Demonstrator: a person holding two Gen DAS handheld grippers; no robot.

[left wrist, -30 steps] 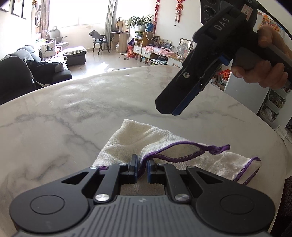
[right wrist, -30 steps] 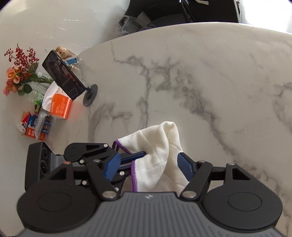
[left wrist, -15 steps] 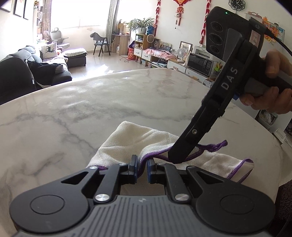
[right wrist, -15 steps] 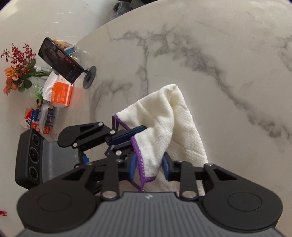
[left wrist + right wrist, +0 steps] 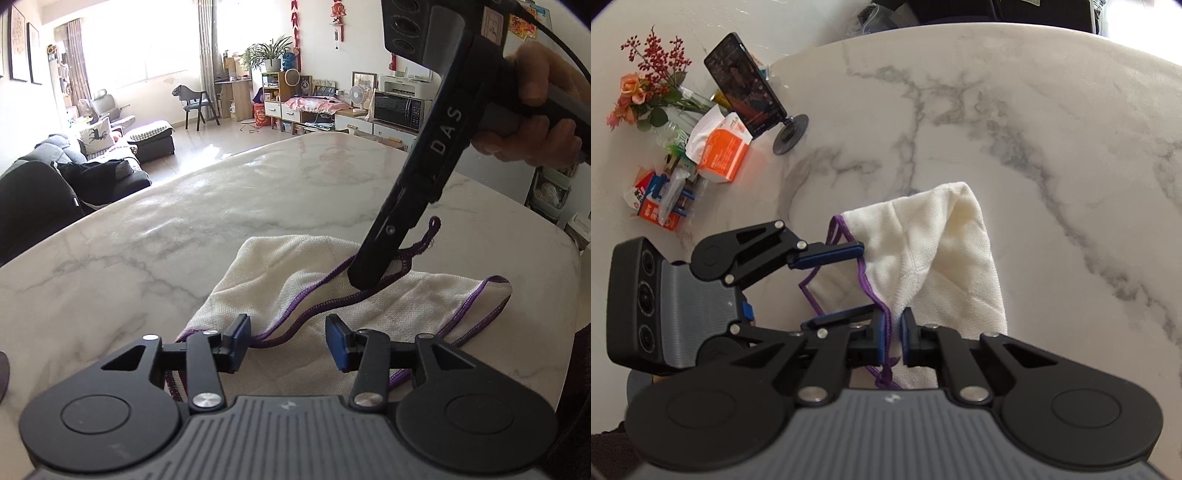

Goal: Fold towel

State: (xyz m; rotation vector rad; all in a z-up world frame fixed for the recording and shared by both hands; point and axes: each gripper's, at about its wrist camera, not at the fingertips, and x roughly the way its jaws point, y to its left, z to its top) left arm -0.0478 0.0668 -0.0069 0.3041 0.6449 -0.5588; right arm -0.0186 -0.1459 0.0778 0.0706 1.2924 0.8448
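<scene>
The white towel (image 5: 934, 254) with purple hem lies crumpled on the marble tabletop (image 5: 1034, 129), near its edge. The right hand-held gripper (image 5: 894, 334) is clenched on a raised fold of the towel – the cloth sits between its blue pads. The left hand-held gripper (image 5: 288, 341) is released, its fingers apart over the towel's near hem, one on each side of the purple edge – a phone on a stand (image 5: 746, 92) is well apart from the towel
</scene>
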